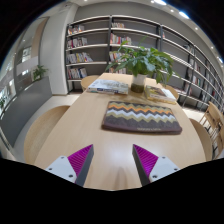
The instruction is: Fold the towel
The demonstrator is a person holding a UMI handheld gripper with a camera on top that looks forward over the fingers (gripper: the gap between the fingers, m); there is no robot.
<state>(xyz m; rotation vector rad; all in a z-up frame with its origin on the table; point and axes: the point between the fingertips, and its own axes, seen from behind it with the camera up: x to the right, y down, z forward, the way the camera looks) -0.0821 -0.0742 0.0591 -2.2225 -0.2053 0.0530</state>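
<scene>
Gripper view: one striped towel [141,118] beyond open jaws.

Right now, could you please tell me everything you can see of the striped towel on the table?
The zigzag-striped towel lies flat on the light wooden table, just beyond the gripper, whose jaws stand open and clear of it. It looks like soft woven cloth, with bands of grey, orange, cream and dark tones. It forms a roughly rectangular shape, apparently already folded into layers, though I cannot count them. Only the tabletop touches it; a potted green plant stands behind it.
</scene>
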